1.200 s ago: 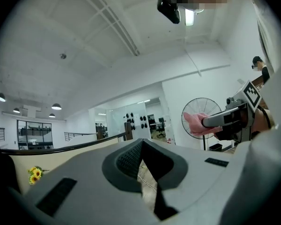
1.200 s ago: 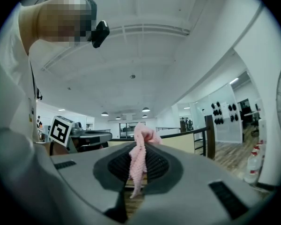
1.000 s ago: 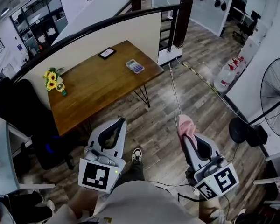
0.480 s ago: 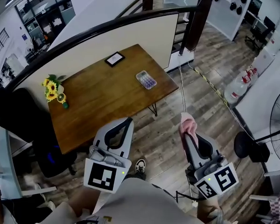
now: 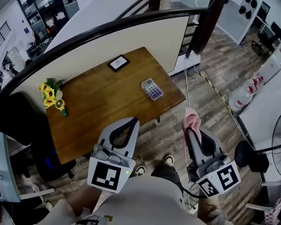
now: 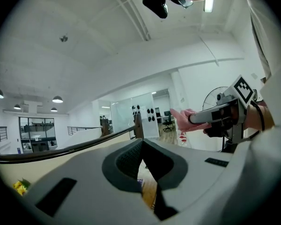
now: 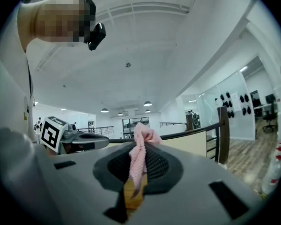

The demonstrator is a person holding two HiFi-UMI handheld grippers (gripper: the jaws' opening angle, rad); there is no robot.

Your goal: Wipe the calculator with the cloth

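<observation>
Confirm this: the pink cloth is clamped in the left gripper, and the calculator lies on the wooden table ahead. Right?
Not quite. The cloth is clamped in the right gripper, not the left; the right gripper view shows it pinched between those jaws. The left gripper is shut on nothing. The calculator does lie on the wooden table.

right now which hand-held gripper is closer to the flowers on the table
Left. The left hand-held gripper is at the table's near edge, with the flowers off to its left. The right hand-held gripper, holding the cloth, is over the floor past the table's right corner.
</observation>
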